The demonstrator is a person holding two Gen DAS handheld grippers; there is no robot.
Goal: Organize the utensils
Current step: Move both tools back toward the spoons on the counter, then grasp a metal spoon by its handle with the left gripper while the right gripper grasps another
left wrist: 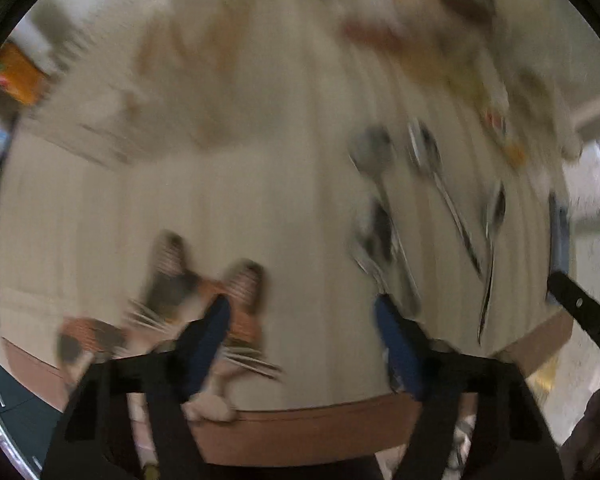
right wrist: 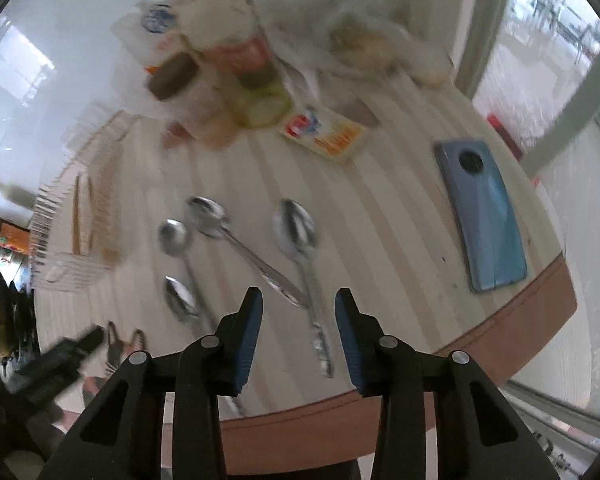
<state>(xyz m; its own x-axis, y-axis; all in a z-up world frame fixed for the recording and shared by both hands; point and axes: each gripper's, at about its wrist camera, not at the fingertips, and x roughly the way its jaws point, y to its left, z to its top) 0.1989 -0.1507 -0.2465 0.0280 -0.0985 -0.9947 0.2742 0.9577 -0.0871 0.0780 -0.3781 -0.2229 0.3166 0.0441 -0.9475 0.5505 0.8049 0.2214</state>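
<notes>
Right wrist view: right gripper (right wrist: 299, 304) jaws stand wide apart with nothing between the pads, hovering over the near edge of the table (right wrist: 520, 320). Four spoons lie on the striped surface just ahead. Largest spoon (right wrist: 300, 240) runs bowl-away, its handle passing between the blue fingers (right wrist: 252, 320). Second spoon (right wrist: 236, 240) lies diagonal, its handle end touching or crossing the large spoon's handle. Two smaller spoons sit to the left: one (right wrist: 174, 238) farther, one (right wrist: 180, 296) nearer the edge. Wire rack (right wrist: 72, 216) stands toward the left edge. Blue phone (right wrist: 480, 216) lies face down near the right edge, well apart from the spoons. Small carton (right wrist: 328, 132) and blurred clutter sit toward the far edge.

Left wrist view: heavy motion blur. Left gripper (left wrist: 302, 308) jaws wide, empty, over the near edge. Spoons show to the right of its fingers. Cat print (left wrist: 204, 292) on the cloth lies partly under the left finger.
</notes>
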